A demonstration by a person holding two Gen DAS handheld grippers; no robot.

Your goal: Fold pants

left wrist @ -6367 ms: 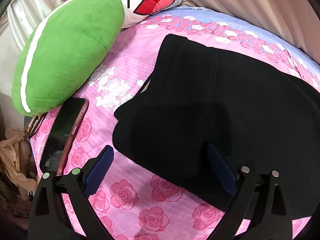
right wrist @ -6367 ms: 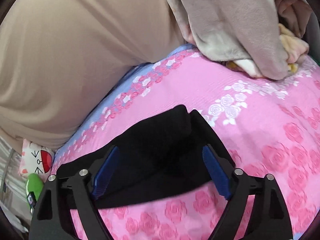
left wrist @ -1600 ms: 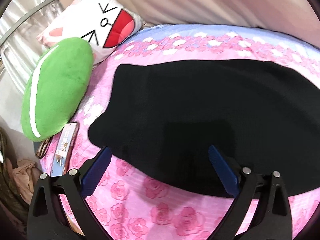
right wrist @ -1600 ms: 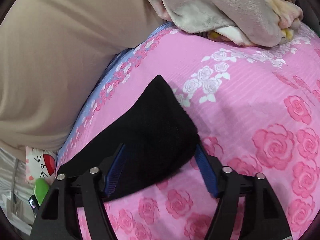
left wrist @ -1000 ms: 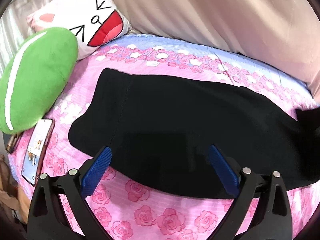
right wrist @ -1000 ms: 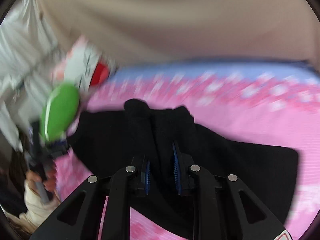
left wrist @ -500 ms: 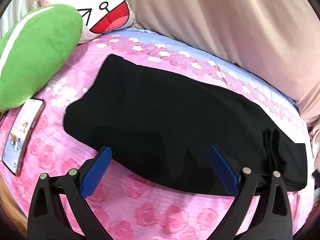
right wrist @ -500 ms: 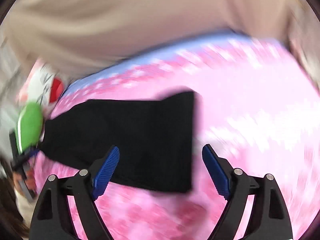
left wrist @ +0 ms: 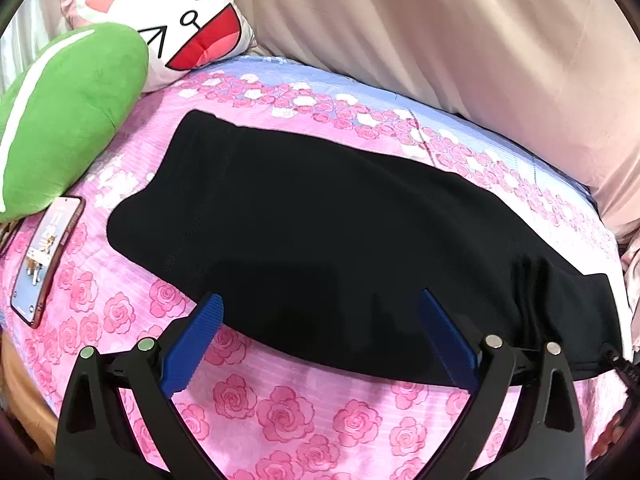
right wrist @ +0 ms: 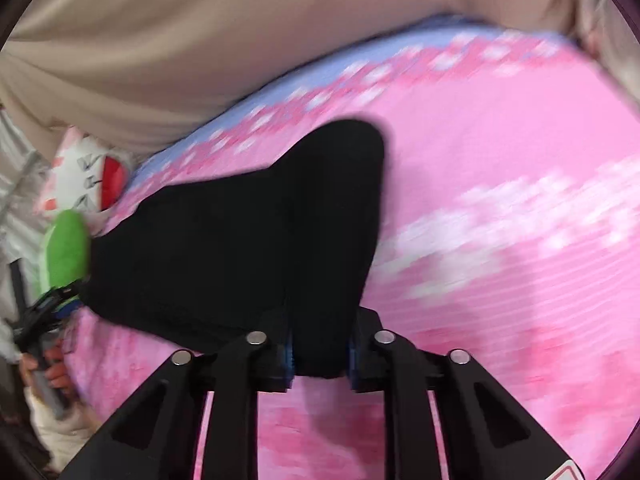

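Pinching the leg end of the black pants (right wrist: 248, 232) with my right gripper (right wrist: 320, 354); its jaws have just been closing on the cloth, so I can carry that end over. Left gripper (left wrist: 320, 340) hangs spread above the near edge, empty. Pants lie lengthwise on the pink bedsheet (left wrist: 280, 408).
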